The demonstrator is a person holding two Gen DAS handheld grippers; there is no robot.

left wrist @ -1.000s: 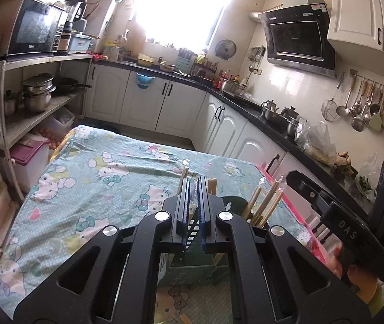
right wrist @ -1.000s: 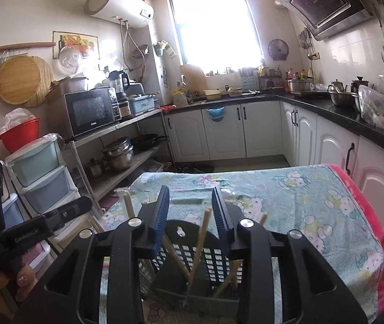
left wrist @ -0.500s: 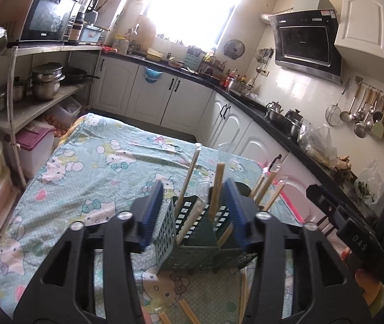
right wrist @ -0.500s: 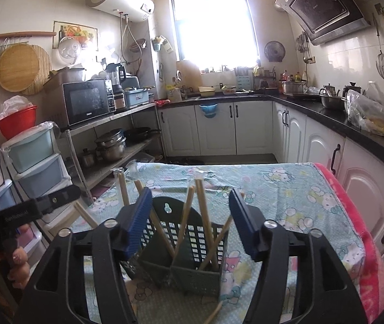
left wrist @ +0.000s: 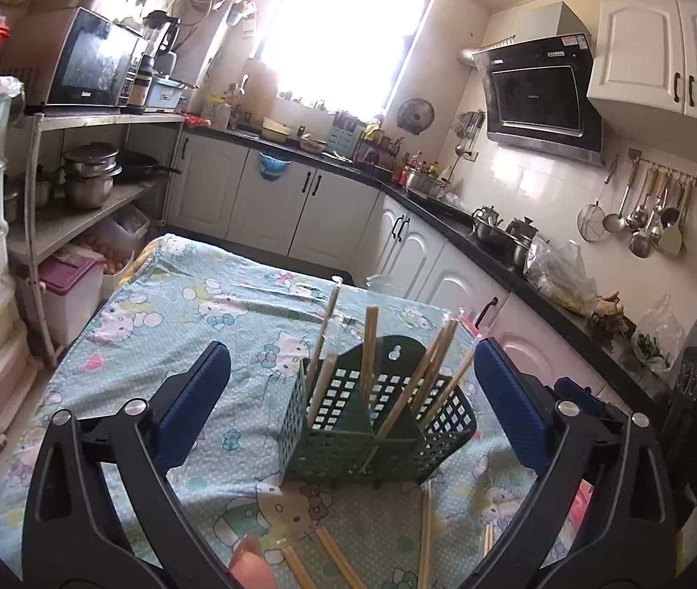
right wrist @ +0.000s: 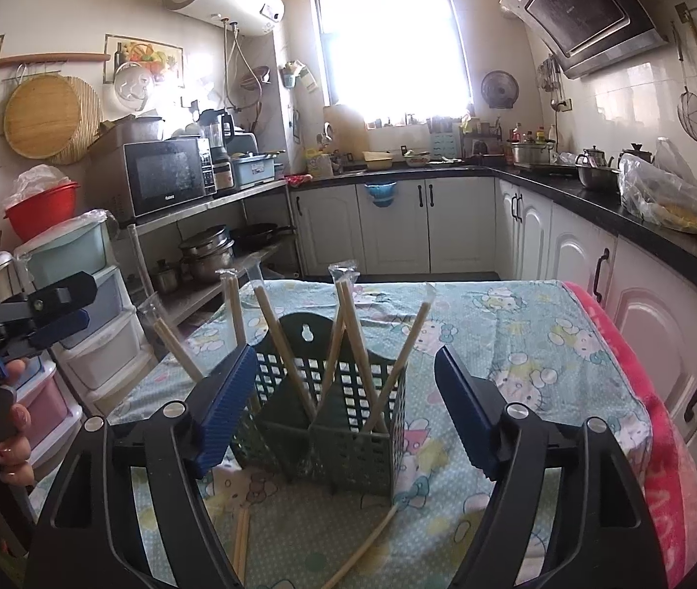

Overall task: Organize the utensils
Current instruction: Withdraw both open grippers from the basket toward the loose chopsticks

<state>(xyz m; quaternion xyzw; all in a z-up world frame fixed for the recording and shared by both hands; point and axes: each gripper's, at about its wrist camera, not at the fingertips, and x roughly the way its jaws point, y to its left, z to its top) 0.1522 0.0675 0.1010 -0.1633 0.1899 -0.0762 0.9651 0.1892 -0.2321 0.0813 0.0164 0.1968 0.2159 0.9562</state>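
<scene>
Nearest the left gripper [left wrist: 350, 385], at about 6 o'clock in its view, loose chopsticks [left wrist: 425, 535] lie flat on the cloth [left wrist: 191, 314], their long axes running roughly from 6 towards 12, away from the camera. Its jaws have just been opening and stand wide apart, with nothing pressed between the pads; the rack only shows in the gap beyond them. A fingertip intrudes at the bottom edge.

Just past those sticks, at 12 o'clock from both grippers, stands the green rack [left wrist: 373, 422], upright, with wrapped chopsticks leaning out of its compartments at mixed angles.

From the right gripper [right wrist: 346, 405], a loose stick [right wrist: 368, 542] lies at 6 o'clock, slanting towards 1 o'clock up to the rack's near corner, and a pair lies at 7 o'clock. Its jaws have also just been opening and are well apart, holding nothing. The right gripper looks the nearer to that slanted stick, so it is probably the easier pick.

Leaning sticks fan above the rack and could foul a straight drop. Beyond, at 1 to 3 o'clock, run the counter [right wrist: 608, 206] and cabinets; at 9 o'clock, drawers and shelves.
</scene>
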